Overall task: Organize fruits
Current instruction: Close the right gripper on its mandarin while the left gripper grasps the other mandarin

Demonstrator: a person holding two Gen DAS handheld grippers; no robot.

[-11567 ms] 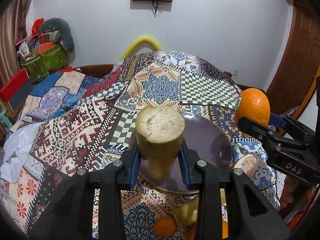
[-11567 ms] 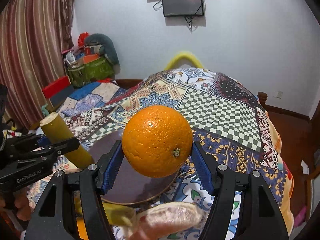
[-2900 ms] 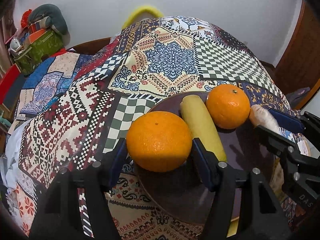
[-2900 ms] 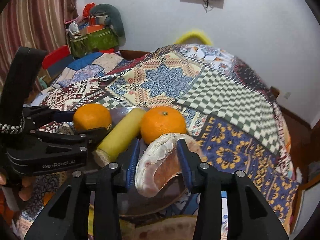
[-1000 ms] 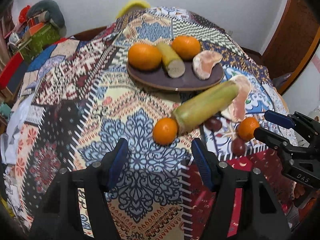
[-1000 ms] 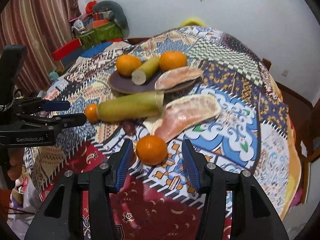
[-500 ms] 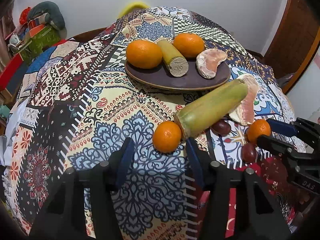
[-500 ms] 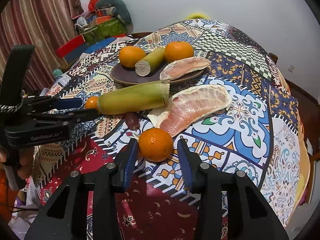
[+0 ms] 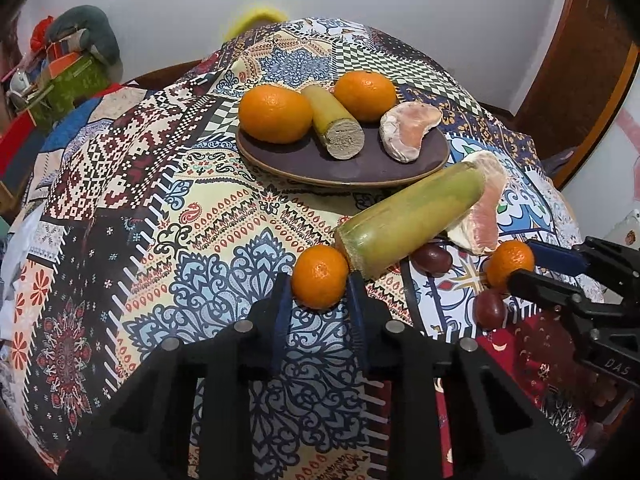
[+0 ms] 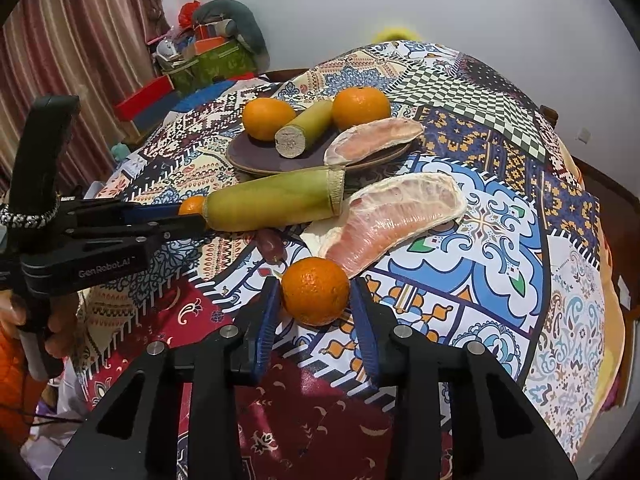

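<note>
A brown plate [image 9: 344,162] holds two oranges, a short cane piece [image 9: 336,124] and a pomelo wedge [image 9: 406,132]; the plate also shows in the right wrist view [image 10: 256,156]. My left gripper [image 9: 318,296] has its jaws around a small tangerine [image 9: 320,276] on the cloth, close to its sides. My right gripper [image 10: 314,300] has its jaws around another tangerine [image 10: 316,290], with a small gap on each side. A long green cane piece [image 9: 408,220] and a big pomelo wedge [image 10: 396,216] lie between them.
Two dark red fruits [image 9: 432,258] [image 9: 490,306] lie on the patterned cloth near the cane. The table drops away at its front and right edges. Boxes and bags [image 10: 208,60] stand at the back left by a curtain.
Both grippers have moved forward and down, and their jaws have narrowed around the two tangerines. The fruit on the plate has not moved.
</note>
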